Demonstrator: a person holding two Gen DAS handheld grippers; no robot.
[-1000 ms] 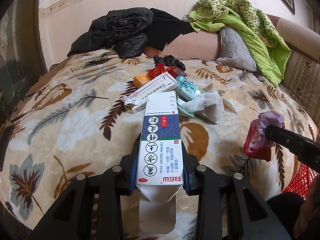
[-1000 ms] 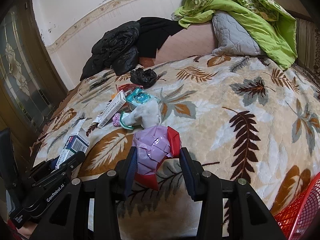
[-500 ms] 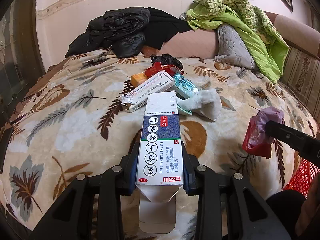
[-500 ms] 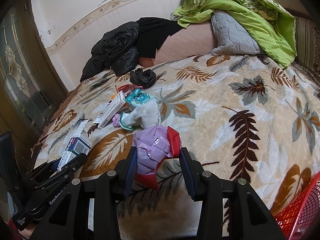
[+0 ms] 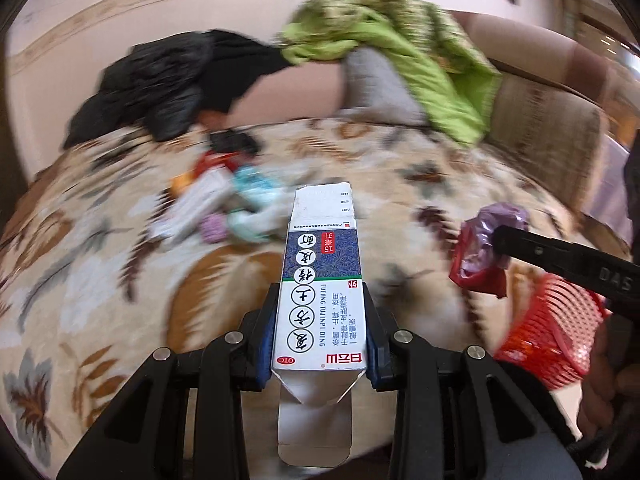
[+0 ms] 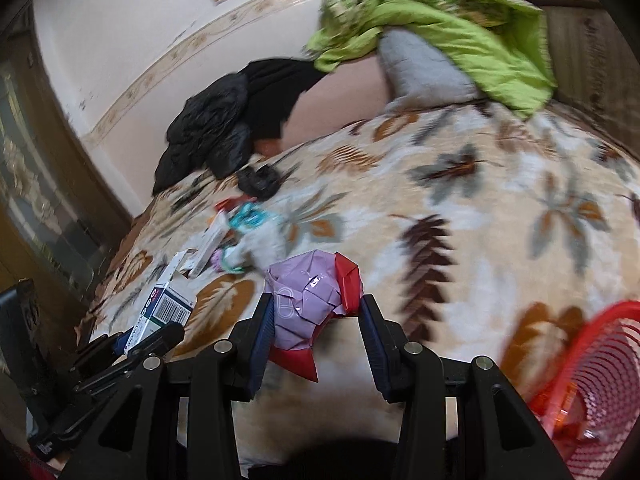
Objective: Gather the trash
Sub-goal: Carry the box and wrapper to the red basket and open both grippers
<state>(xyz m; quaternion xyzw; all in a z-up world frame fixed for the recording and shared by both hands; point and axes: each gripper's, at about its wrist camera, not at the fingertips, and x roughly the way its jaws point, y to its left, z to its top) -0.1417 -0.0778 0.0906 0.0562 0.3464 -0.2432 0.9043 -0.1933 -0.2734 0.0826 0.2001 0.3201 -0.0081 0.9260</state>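
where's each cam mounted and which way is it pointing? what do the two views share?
Left wrist: on the left gripper, looking along its fingers over the bed; it clamps the medicine box.
Right wrist: on the right gripper, facing the same bed; it clamps the purple-red wrapper.
Shared: box, wrapper, red basket, each other's gripper.

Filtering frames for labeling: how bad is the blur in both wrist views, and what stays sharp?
Left wrist: bed and trash pile smeared by motion blur; the medicine box in the left hand-held gripper stays sharp, print legible. Right wrist: same smear on the blanket and red basket; the purple-and-red wrapper in the right hand-held gripper is crisp. Both show fisheye vignetting.
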